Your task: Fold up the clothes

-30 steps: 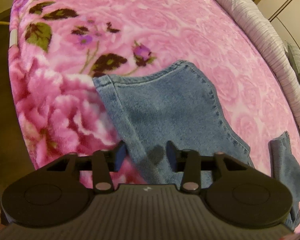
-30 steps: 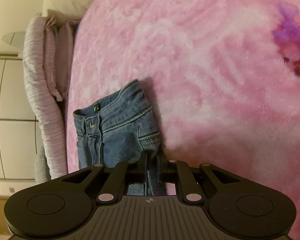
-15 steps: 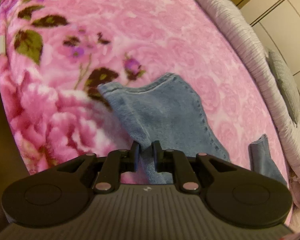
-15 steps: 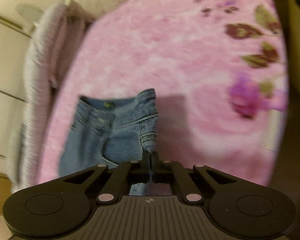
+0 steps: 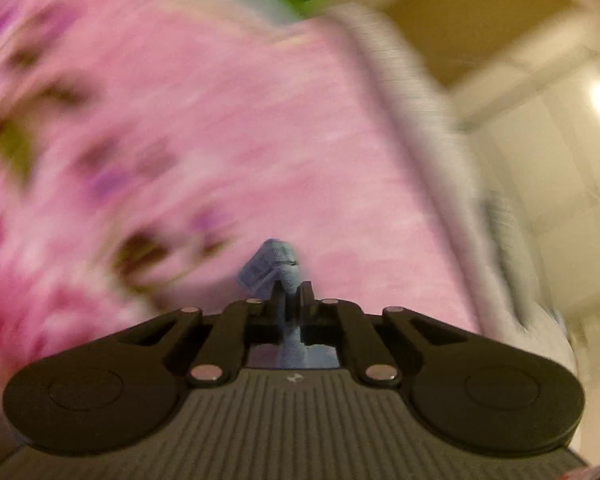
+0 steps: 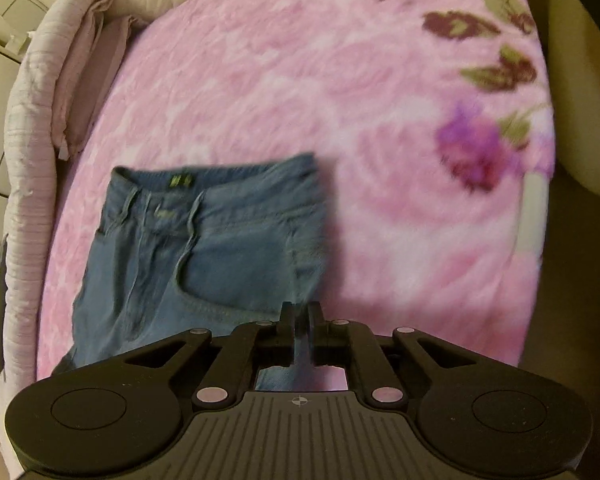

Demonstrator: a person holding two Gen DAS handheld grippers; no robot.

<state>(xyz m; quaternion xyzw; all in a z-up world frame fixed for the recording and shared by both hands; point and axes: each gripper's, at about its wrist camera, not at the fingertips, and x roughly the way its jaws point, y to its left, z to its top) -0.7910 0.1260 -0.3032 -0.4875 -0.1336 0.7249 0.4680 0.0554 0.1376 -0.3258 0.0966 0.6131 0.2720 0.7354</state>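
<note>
Two grippers, both on the jeans (image 6: 204,248), which lie on the pink floral blanket (image 6: 340,100) of the bed.
Waistband at 12 o'clock in the right wrist view, denim filling the 9 o'clock half. Right gripper (image 6: 299,312): fingers easing apart, a strip of denim between them, pads look to be touching it. Left gripper (image 5: 291,294): fingers clamped on a bunched denim fold poking out at 12 o'clock. Left view is motion-blurred; pale ruffled bed edge (image 5: 420,120) at 2 o'clock.

Jeans (image 6: 204,248) hem now tool-pinched, lifted
</note>
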